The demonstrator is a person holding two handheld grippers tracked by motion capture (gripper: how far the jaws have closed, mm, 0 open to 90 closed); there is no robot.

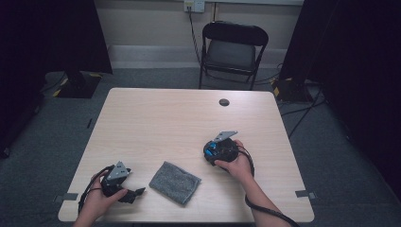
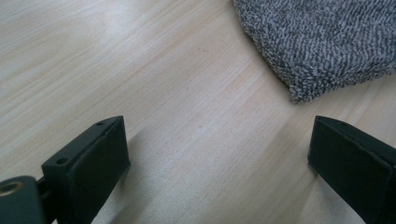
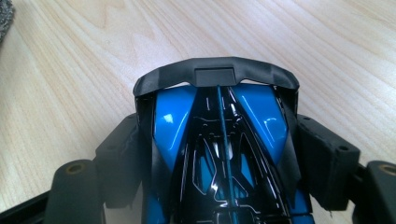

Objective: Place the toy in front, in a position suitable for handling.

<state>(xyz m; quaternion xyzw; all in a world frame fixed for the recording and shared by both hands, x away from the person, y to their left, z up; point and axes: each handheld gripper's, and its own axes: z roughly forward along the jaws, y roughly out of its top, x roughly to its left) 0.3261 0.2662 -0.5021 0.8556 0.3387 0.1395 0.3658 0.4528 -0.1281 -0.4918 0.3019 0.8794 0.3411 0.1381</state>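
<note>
Right tongs (image 3: 219, 154) clamp blue-and-black toy car (image 3: 219, 140) across its flanks, pads on both sides, steadying it for a lift. Left tongs (image 2: 219, 154) rest wide apart and empty on worktop (image 2: 140, 70), grey cloth (image 2: 322, 42) just ahead.
</note>
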